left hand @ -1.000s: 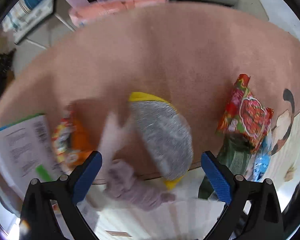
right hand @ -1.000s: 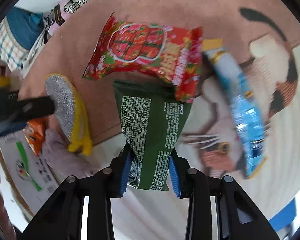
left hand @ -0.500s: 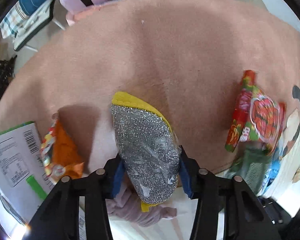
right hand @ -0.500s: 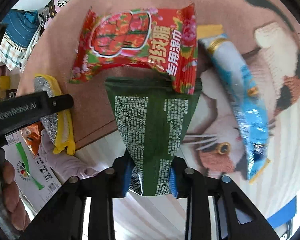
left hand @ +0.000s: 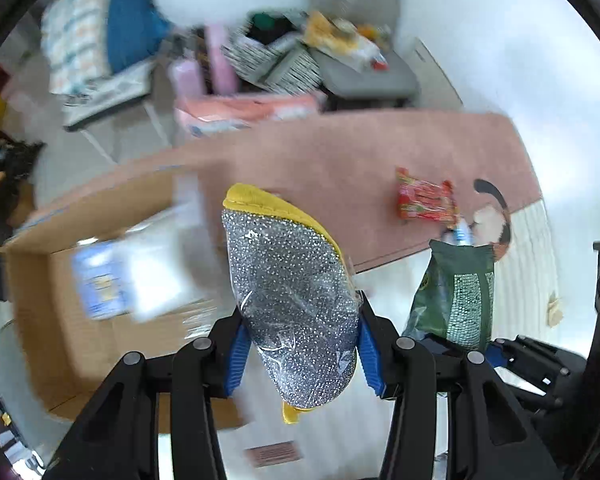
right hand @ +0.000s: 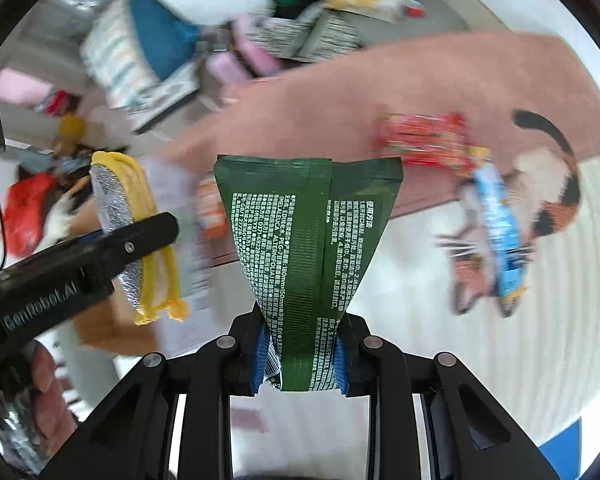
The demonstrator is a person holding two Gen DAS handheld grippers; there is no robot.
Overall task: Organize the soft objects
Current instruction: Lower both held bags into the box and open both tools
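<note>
My left gripper point(left hand: 300, 354) is shut on a silver glitter pad with yellow backing point(left hand: 288, 292) and holds it in the air; it also shows in the right wrist view point(right hand: 136, 232). My right gripper point(right hand: 300, 360) is shut on a dark green packet with white print point(right hand: 308, 240), lifted off the rug; the packet also shows in the left wrist view point(left hand: 456, 300). A red snack packet point(right hand: 424, 140) and a blue packet point(right hand: 500, 232) lie on the pink cat rug point(right hand: 380, 92).
An open cardboard box point(left hand: 40, 280) with a blurred white and blue item point(left hand: 128, 276) sits below and left of the left gripper. A grey chair point(left hand: 360, 56), striped bags and pink items stand beyond the rug. The background is motion-blurred.
Both grippers have lifted up from the rug with their objects. The left one closed on the glitter pad a second ago and now hangs by the cardboard box.
</note>
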